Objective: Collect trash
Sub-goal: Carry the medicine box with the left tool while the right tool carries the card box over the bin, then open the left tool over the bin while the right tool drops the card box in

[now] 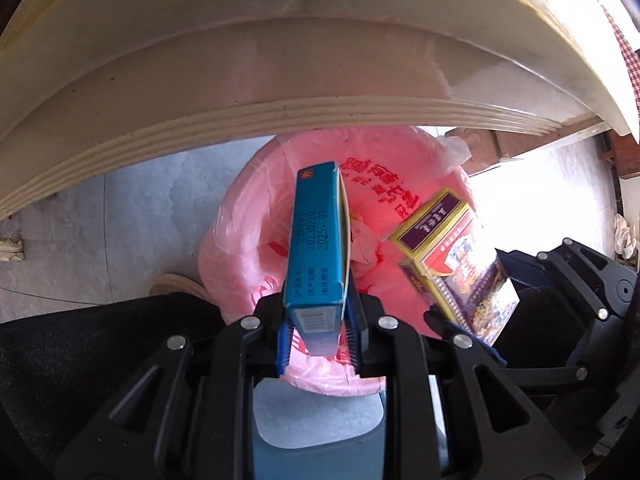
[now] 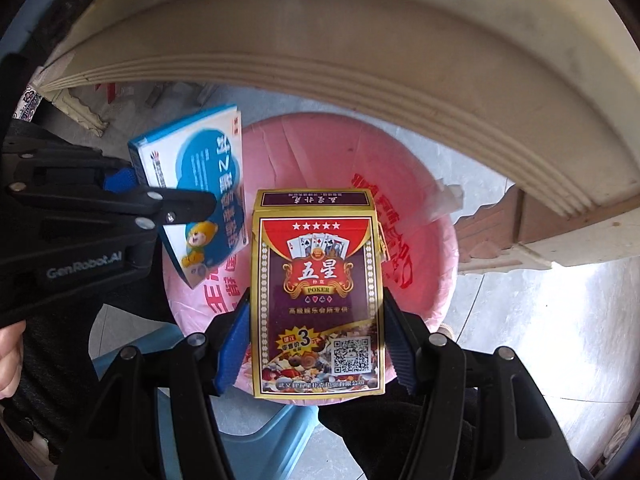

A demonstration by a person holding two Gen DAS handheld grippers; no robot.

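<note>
While both grippers hang over it, the trash bin (image 2: 432, 280) lined with a pink plastic bag (image 1: 256, 200) sits on the pale tiled floor (image 1: 120, 208), just beside the cream edge of a table (image 1: 280, 60) that arcs across the top of both views. The bag carries red printed characters and is folded out over the bin's rim. Down inside the liner, the left wrist view shows a crumpled piece of pale wrapping (image 1: 362, 244); what else lies in the bin cannot be made out.

The left gripper (image 1: 318, 336) pinches a blue carton (image 1: 320, 240) by its narrow sides, its blue pads pressed close together on the lower end, so that the carton stands out over the mouth of the bag. In the right wrist view the same carton shows its broad white and blue face with a cartoon bear.

The right gripper (image 2: 316, 344) clamps a playing-card box (image 2: 318, 292) across its wide face, a pad against each long side, with the fingers standing fairly wide to take it. The box is gold-edged, red and purple, marked POKER, and is held above the bag's opening, with its top flap toward the far rim.

The two boxes are near each other but apart. A light blue plastic stool (image 2: 256, 432) shows under the grippers, and part of a hand (image 2: 8, 356) appears at the left edge of the right wrist view.
</note>
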